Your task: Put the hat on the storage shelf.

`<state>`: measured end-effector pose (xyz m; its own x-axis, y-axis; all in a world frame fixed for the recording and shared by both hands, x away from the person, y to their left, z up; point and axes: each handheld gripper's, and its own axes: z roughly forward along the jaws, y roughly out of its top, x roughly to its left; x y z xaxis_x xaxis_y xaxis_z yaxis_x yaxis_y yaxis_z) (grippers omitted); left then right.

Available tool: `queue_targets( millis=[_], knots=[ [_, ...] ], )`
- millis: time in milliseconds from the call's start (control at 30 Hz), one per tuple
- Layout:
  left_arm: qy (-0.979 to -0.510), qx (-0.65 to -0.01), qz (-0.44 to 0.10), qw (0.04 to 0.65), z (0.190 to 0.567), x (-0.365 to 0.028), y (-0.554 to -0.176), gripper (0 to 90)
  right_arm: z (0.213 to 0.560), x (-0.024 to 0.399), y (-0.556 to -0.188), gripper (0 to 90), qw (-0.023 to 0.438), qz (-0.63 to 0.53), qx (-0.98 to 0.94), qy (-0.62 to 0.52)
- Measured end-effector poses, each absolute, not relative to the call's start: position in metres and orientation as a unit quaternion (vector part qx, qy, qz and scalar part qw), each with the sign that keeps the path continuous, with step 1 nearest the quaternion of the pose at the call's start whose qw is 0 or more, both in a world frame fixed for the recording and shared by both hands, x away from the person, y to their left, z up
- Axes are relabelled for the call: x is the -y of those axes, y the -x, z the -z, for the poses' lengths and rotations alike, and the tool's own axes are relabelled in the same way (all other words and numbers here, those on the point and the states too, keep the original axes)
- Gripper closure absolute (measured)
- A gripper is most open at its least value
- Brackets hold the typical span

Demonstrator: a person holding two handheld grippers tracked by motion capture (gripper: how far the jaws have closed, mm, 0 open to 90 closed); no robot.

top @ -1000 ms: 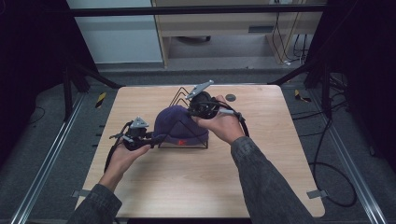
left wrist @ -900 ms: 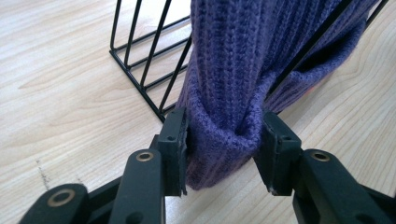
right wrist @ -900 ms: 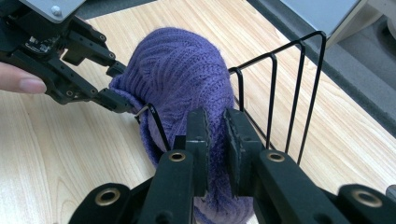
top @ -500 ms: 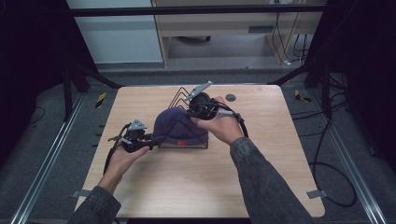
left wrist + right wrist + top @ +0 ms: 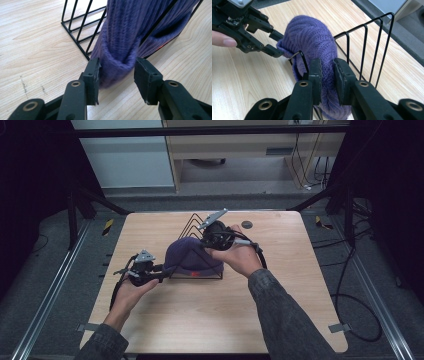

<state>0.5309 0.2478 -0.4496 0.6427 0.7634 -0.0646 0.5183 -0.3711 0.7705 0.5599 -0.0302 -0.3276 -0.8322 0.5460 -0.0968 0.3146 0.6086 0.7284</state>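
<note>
Barely anything's shifted: our right gripper (image 5: 327, 75) stays clamped on the hat (image 5: 312, 42), left gripper (image 5: 116, 75) jaws apart around its edge, rack (image 5: 367, 50) behind.

A lab or test workspace: a bare wooden table (image 5: 300, 285) stands on a grey floor (image 5: 50, 285) inside a dark metal frame (image 5: 210, 131), with loose cables (image 5: 350, 290) trailing alongside and a plain cabinet (image 5: 240, 150) behind.
</note>
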Motion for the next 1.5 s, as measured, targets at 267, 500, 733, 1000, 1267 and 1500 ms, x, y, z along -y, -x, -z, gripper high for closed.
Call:
queue_targets(
  millis=[267, 500, 733, 1000, 1267, 1500],
  knots=[
    [-0.805, -0.402, -0.161, 0.405, 0.451, -0.255, -0.525, 53.8, 0.321, 0.033, -0.556, 76.0, 0.158, -0.378, -0.880, -0.242],
    [-0.795, -0.427, -0.187, 0.388, 0.451, -0.266, -0.518, 45.6, 0.313, 0.037, -0.552, 75.9, 0.162, -0.390, -0.874, -0.239],
    [-0.796, -0.452, -0.194, 0.352, 0.460, -0.273, -0.514, 28.9, 0.306, 0.042, -0.546, 71.2, 0.165, -0.400, -0.867, -0.246],
    [-0.796, -0.477, -0.181, 0.327, 0.472, -0.279, -0.512, 10.7, 0.300, 0.054, -0.538, 42.7, 0.178, -0.411, -0.852, -0.271],
    [-0.794, -0.493, -0.175, 0.309, 0.479, -0.287, -0.515, 8.3, 0.290, 0.074, -0.533, 22.7, 0.188, -0.419, -0.838, -0.294],
    [-0.799, -0.498, -0.169, 0.291, 0.486, -0.288, -0.518, 6.6, 0.295, 0.106, -0.528, 13.1, 0.204, -0.422, -0.820, -0.328]
  ],
)
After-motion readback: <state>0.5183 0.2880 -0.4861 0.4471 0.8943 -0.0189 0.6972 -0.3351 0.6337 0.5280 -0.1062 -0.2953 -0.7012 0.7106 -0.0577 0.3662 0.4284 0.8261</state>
